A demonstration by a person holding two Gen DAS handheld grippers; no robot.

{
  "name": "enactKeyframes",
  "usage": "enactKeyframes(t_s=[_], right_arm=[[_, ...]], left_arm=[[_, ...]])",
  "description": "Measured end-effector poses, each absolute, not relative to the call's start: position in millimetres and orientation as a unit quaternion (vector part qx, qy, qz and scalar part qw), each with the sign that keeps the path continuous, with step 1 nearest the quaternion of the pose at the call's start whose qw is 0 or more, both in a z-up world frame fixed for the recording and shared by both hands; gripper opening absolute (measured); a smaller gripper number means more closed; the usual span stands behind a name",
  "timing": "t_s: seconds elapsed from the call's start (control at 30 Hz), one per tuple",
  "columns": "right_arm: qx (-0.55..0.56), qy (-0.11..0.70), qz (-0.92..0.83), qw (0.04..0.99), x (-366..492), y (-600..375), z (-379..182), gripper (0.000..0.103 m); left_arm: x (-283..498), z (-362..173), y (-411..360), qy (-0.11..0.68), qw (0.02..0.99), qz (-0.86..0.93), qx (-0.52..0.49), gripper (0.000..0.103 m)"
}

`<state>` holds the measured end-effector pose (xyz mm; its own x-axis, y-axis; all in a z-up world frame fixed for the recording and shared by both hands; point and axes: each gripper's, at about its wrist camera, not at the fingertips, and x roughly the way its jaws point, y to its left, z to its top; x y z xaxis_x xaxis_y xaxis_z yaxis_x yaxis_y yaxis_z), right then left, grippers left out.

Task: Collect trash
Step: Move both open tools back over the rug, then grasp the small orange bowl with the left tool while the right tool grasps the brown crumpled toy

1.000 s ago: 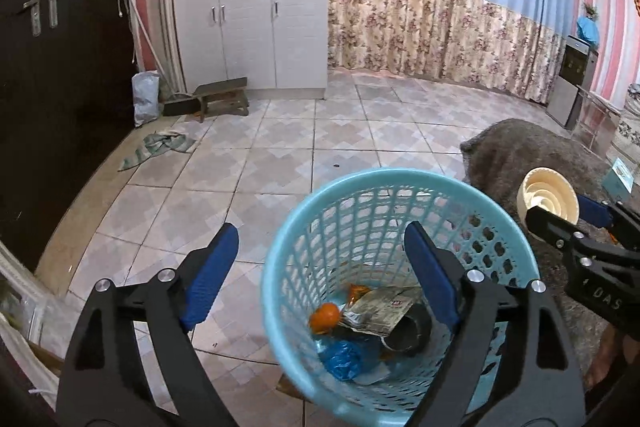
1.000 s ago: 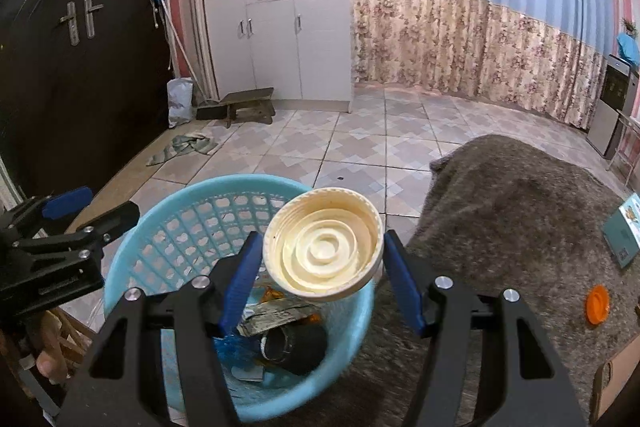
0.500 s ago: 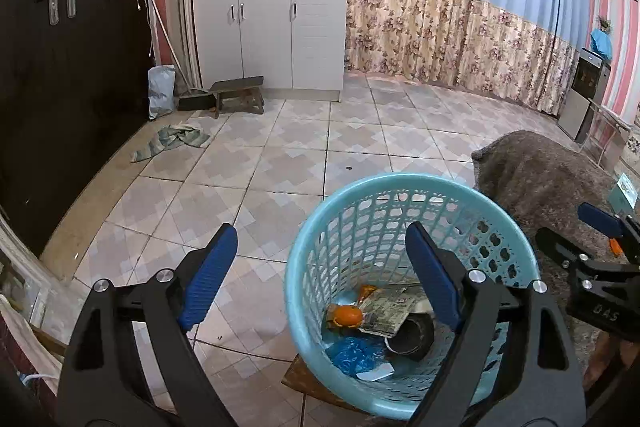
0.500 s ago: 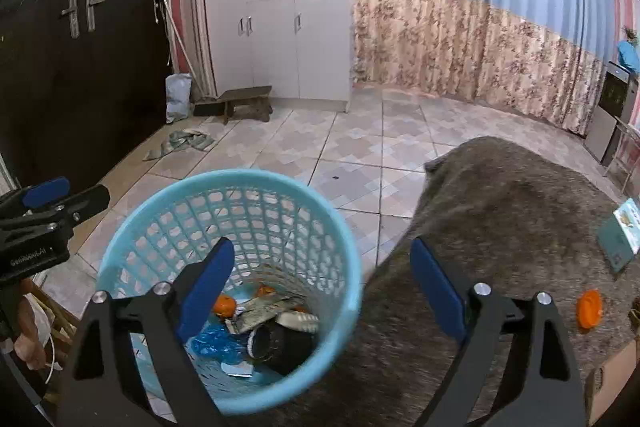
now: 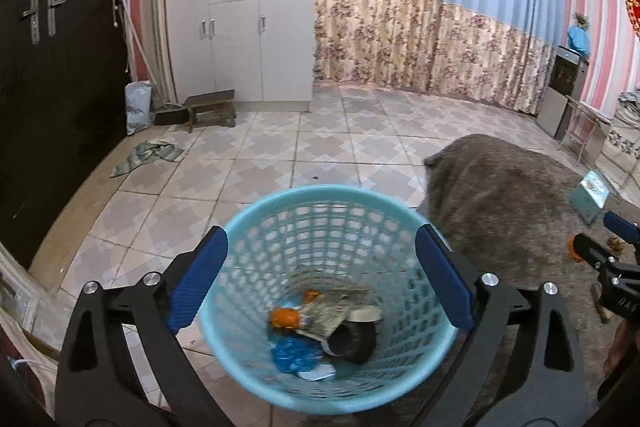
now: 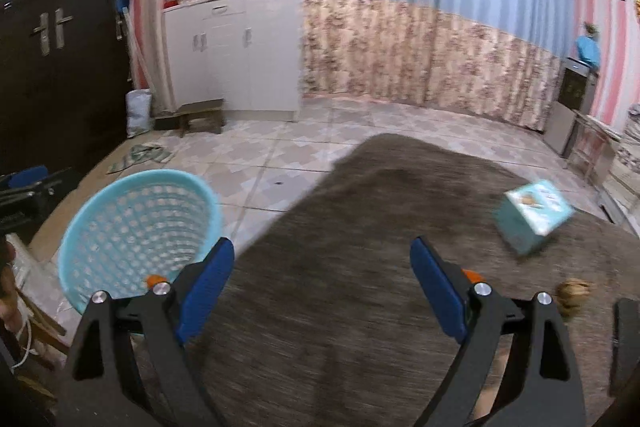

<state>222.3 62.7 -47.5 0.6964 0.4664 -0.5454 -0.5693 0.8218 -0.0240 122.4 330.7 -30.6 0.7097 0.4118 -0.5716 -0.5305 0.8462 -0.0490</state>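
Several pieces of trash already down in the light blue mesh basket (image 5: 328, 303): an orange round piece (image 5: 285, 318), a crumpled blue wrapper (image 5: 295, 354), a printed paper packet (image 5: 329, 313), a dark cylindrical can lying on its side (image 5: 352, 341), and a cream lid-like piece (image 5: 363, 314) beside it. Basket standing upright on the tiled floor (image 5: 280, 155), right at the edge of a grey-brown rug (image 6: 360, 267).

Left gripper (image 5: 320, 283) framing the basket from above, blue pads spread on either side of the rim, jaws opening wider, not pressing on anything; basket only seen between them, not gripped. Right gripper (image 6: 322, 291) turned away from the basket toward the rug, blue pads wide apart, nothing between them, empty.

Still out on the rug, judged to be remaining trash: a small teal carton (image 6: 532, 217) tipped on one corner, well apart from the basket; a brown crumpled or nutshell-like lump (image 6: 574, 297) near the right gripper's outer side, too blurred to name with certainty; and an orange cap-like bit (image 5: 576, 251), mostly hidden behind the right gripper's finger.

Judged part-way through: basket partly filled, at least three items left to gather from the rug, nearest likely the orange cap or brown lump. Striped cloth (image 5: 146, 157) on the tiles near the dark door, unclear whether counted as trash.
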Motion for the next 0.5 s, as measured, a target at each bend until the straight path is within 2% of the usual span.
enactKeyframes(t_s=[0.5], right_arm=[[-0.065, 0.271, 0.16, 0.947, 269, -106, -48, 0.088]], left_arm=[[182, -38, 226, 0.296, 0.933, 0.187, -0.08, 0.095]])
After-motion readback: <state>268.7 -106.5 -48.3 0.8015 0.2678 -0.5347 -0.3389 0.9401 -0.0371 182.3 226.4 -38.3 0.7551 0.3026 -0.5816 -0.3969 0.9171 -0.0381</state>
